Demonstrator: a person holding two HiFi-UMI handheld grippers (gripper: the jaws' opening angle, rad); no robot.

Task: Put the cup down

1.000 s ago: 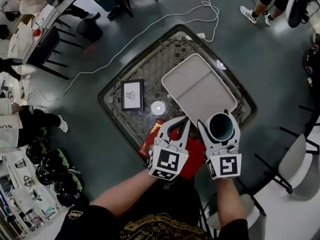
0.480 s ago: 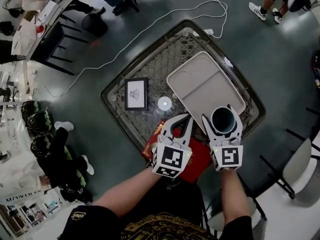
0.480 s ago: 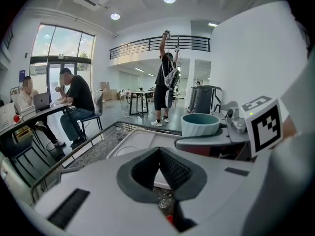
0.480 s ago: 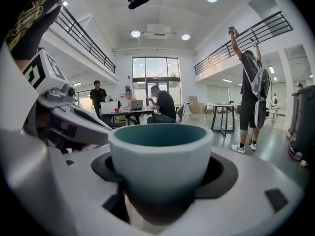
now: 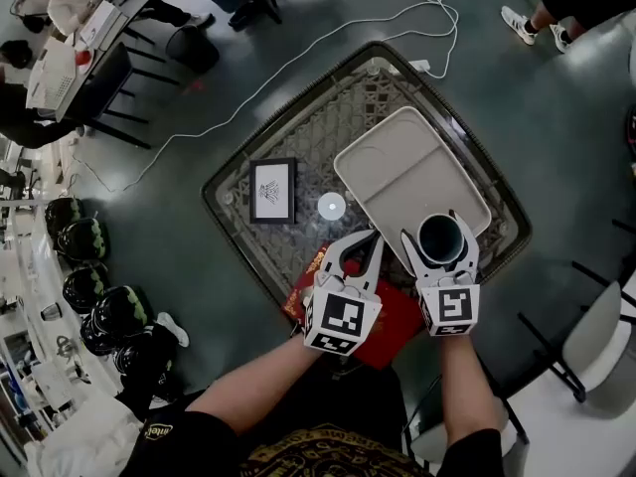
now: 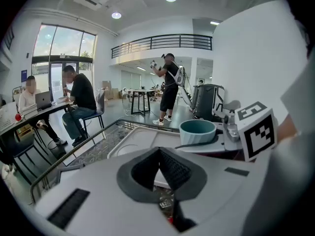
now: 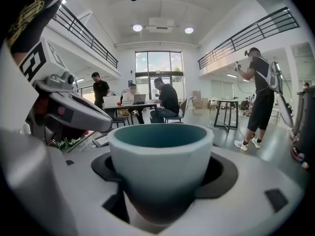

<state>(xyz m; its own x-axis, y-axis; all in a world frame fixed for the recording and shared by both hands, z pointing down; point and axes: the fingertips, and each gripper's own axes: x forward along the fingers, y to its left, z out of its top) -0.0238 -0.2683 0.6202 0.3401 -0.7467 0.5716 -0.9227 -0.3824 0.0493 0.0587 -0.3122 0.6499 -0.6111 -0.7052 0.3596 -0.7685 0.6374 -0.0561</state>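
1. The left tongs (image 5: pixel 364 246) are hovering over the near edge of the square glass-topped lattice surface (image 5: pixel 288 127), above a flat red packet (image 5: pixel 396 318). Their dark pads are meeting at the tips and pinching nothing.
2. The round teal cup (image 5: pixel 441 238) is standing upright, its mouth facing straight up and its long axis running vertically.
3. The right tongs (image 5: pixel 434 229) are clamping the cup, one jaw pressing on each flank, with the rim rising above them.
4. In the head view the cup is sitting over the near end of the cream rectangular compartment tray (image 5: pixel 397 167), just right of the left tongs. Whether its base is touching the tray is not showing.
5. The left gripper view is catching the cup (image 6: pixel 197 131) side-on, right of its own jaws, with the tray (image 6: pixel 140 140) spreading beyond them. The right gripper view is filling up with the cup (image 7: pixel 160 156), which is hiding the tray there.
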